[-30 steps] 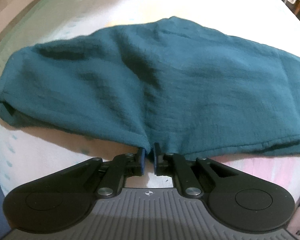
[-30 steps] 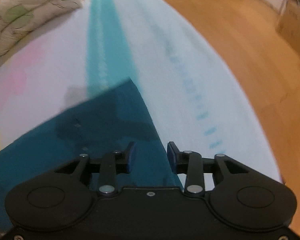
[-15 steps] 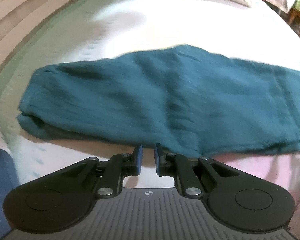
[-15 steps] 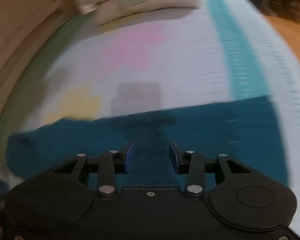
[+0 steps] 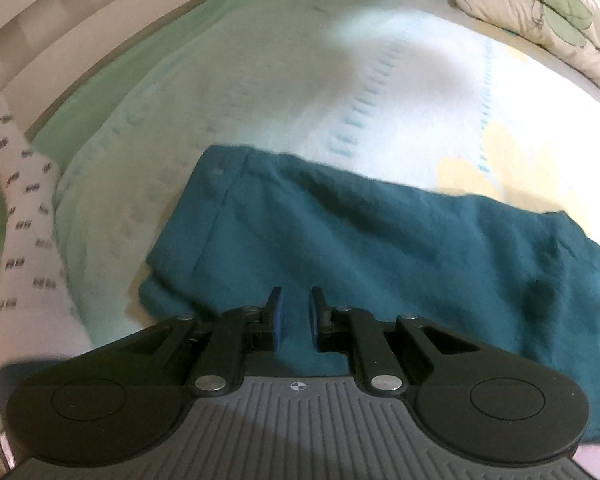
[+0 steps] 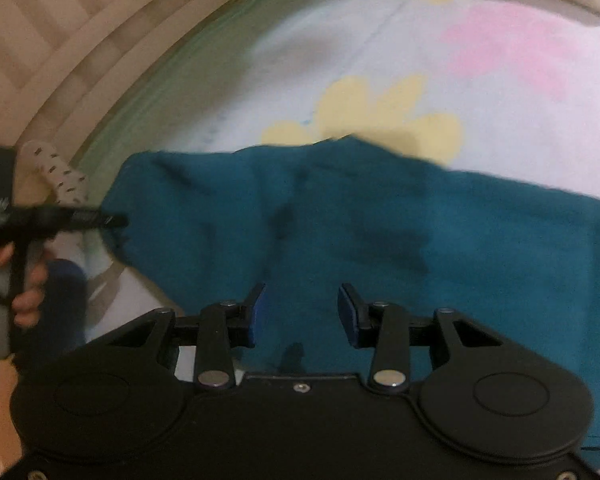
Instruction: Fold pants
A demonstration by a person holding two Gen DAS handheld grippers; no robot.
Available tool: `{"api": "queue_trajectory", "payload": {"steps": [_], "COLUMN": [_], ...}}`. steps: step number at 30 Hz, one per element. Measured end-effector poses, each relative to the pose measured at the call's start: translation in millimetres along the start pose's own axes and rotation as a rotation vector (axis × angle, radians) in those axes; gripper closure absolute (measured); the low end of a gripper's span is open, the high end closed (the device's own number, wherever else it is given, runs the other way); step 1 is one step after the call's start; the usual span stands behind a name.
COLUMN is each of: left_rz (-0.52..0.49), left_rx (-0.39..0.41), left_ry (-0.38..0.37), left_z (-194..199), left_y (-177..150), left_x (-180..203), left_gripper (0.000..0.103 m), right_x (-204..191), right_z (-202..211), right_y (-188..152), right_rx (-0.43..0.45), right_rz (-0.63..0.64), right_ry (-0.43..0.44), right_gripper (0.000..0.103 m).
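The teal pants (image 5: 400, 248) lie flat on the bed, folded lengthwise, with the waistband end (image 5: 216, 184) at the left in the left wrist view. My left gripper (image 5: 294, 314) hovers over the near edge by the waistband, jaws a small gap apart, holding nothing. In the right wrist view the pants (image 6: 380, 224) stretch across the middle. My right gripper (image 6: 302, 310) is open and empty above the near part of the cloth. The left gripper (image 6: 116, 220) shows at the far left of that view, held by a hand.
The bed sheet (image 5: 300, 80) is pale with yellow (image 6: 364, 112) and pink (image 6: 500, 40) flower prints. A floral pillow (image 5: 540, 12) lies at the far right. A padded headboard (image 6: 40, 40) runs along the left. A patterned sleeve (image 5: 24, 220) is at left.
Both grippers have swung left along the pants towards the waistband end. The left gripper's jaws, closed on the hem a second ago, now stand slightly apart and hold nothing.
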State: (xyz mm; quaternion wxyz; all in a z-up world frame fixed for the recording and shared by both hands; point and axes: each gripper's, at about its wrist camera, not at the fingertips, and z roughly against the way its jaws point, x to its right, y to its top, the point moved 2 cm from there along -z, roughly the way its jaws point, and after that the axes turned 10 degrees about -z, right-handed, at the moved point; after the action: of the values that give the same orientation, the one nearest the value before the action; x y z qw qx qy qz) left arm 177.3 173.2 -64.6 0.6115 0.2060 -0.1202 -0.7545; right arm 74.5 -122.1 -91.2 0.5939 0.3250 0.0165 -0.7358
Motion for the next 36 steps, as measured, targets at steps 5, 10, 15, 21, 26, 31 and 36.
{"api": "queue_trajectory", "payload": {"steps": [5, 10, 15, 21, 26, 31, 36], "left_rz": [-0.042, -0.110, -0.127, -0.138, -0.126, -0.105, -0.116], "left_rx": [-0.151, -0.104, -0.117, -0.122, -0.123, -0.100, -0.004], "left_ry": [-0.017, 0.018, 0.031, 0.045, 0.034, -0.009, -0.043], "left_z": [-42.0, -32.1, -30.3, -32.1, -29.9, -15.8, 6.0], "left_y": [-16.3, -49.2, -50.6, -45.9, -47.9, -35.6, -1.9], "left_x": [8.7, 17.1, 19.9, 23.9, 21.4, 18.6, 31.5], "left_gripper": [0.090, 0.090, 0.091, 0.091, 0.091, 0.090, 0.090], "right_x": [-1.0, 1.4, 14.0, 16.2, 16.5, 9.6, 1.2], "right_z": [-22.1, -20.1, -35.2, -70.2, -92.0, -93.3, -67.5], "right_y": [2.0, 22.1, 69.6, 111.3, 117.1, 103.4, 71.6], "right_rx": [-0.029, 0.018, 0.105, 0.083, -0.029, -0.041, 0.024], "right_rz": [0.002, -0.020, -0.030, 0.011, 0.059, 0.124, 0.189], "right_ry": [0.009, -0.011, -0.036, -0.003, 0.037, 0.087, 0.130], "right_gripper": [0.054, 0.054, 0.046, 0.045, 0.044, 0.090, 0.090]}}
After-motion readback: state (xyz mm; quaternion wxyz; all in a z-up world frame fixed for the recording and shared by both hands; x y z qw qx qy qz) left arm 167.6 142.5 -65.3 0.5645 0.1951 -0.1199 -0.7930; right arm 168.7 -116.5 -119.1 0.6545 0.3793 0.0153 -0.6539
